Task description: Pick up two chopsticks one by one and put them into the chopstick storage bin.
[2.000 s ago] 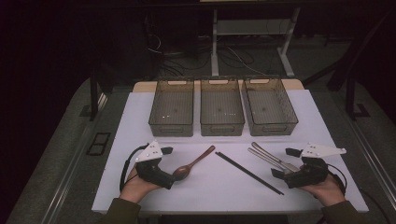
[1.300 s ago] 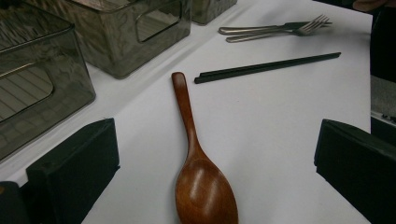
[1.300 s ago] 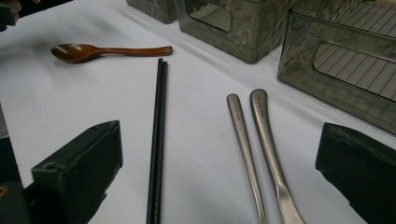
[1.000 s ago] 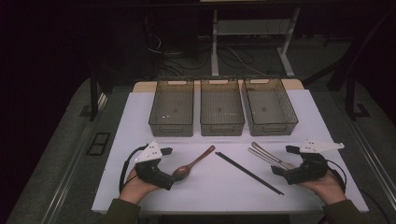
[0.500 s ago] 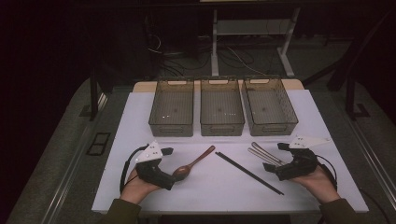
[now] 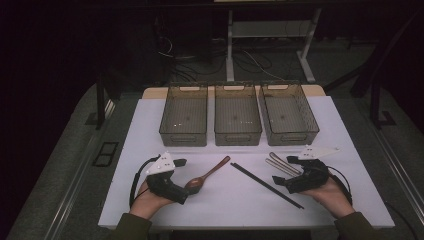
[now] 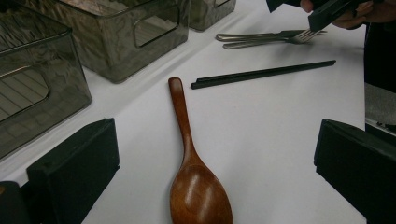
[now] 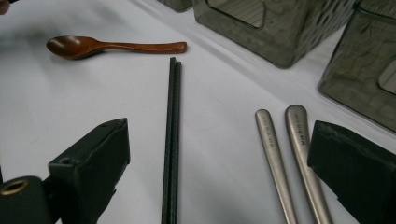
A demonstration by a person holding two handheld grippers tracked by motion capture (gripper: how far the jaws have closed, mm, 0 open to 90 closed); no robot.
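A brown wooden spoon lies on the white sheet, its bowl between the open jaws of my left gripper, which do not touch it. Right of it lie a pair of black chopsticks and two metal forks. My right gripper is low over them and open. Its jaws have just been closing a little. The chopsticks and the fork handles lie between them, untouched. The left gripper view has the right gripper at the fork tines.
Three empty smoky plastic bins stand in a row behind the cutlery: left, middle, right. The sheet ends close behind my hands at the near table edge. Dark floor, cables and table legs lie beyond.
My right gripper has moved left, from beside the forks to over their handles and the chopsticks. The left gripper and all the cutlery have stayed put.
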